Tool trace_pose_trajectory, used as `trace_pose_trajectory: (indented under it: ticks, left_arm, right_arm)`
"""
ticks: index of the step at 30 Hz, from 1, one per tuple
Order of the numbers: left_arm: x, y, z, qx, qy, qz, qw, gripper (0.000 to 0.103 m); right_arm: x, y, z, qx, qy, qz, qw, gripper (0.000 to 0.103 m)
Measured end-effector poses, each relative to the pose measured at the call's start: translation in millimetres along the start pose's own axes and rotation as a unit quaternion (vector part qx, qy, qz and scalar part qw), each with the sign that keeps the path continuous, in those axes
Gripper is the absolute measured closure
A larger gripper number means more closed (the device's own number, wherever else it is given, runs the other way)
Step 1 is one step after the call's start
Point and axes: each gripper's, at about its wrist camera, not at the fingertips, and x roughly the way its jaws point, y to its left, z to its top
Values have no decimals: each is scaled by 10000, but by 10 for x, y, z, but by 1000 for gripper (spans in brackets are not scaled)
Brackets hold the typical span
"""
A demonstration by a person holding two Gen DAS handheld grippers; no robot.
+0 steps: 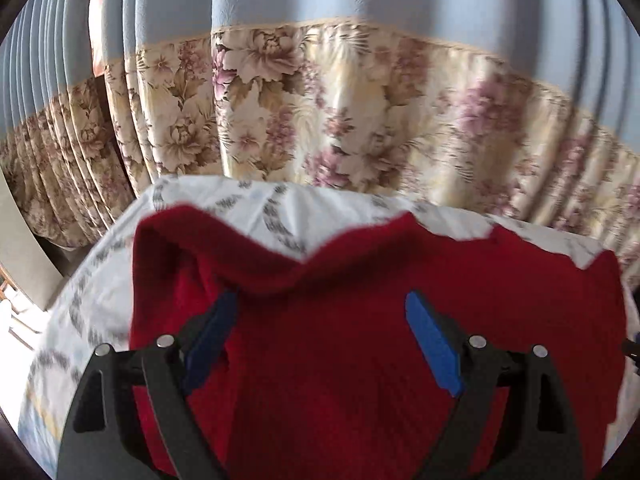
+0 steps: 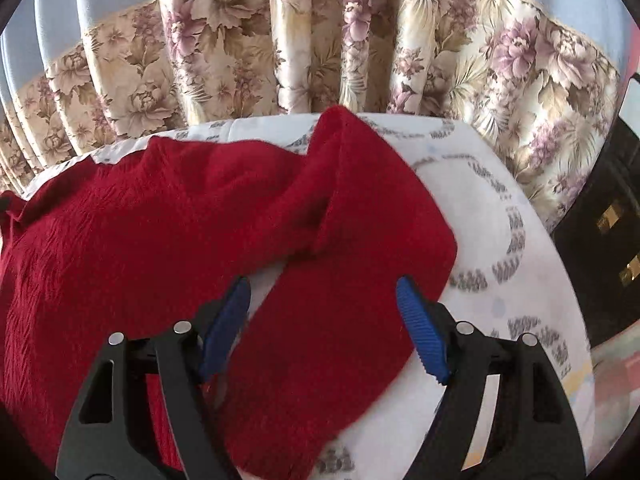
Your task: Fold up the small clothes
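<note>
Red sweater (image 1: 360, 320) on patterned sheet (image 1: 100, 280)

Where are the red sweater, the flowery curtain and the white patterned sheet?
red sweater (image 2: 120, 240): right wrist view, on its ribbed body.
flowery curtain (image 1: 360, 120): left wrist view, on the floral lower band.
white patterned sheet (image 2: 500, 280): right wrist view, on bare cloth right of the sleeve.

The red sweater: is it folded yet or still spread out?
Partly folded: the red sweater lies spread on the sheet, one sleeve turned in across it.
</note>
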Motion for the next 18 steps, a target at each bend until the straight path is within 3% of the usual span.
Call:
trace_pose_trajectory:
  ticks: [5, 8, 9, 10, 11, 18]
  left_arm:
    - [-271, -161, -280, 116, -200, -219, 9995, 14]
    - [-244, -163, -369, -7, -189, -277, 9994, 14]
    - [-234, -148, -396, -93, -180, -352, 9992, 14]
    - [-220, -137, -426, -147, -186, -395, 9989, 14]
    - [-202, -129, -440, -167, -175, -379, 9990, 14]
    - [-208, -79, -499, -125, -165, -387, 9990, 14]
  right_arm:
    - [105, 143, -163, -153, 158, 124, 9997, 38]
    - [284, 155, -230, -132, 381, 76, 9992, 38]
    - [278, 165, -236, -173, 297, 46, 9994, 43]
    - [271, 170, -232, -172, 299, 37, 9994, 53]
    - [257, 163, -227, -160, 283, 12, 9995, 89]
    - [51, 96, -163, 147, 7, 110, 9998, 94]
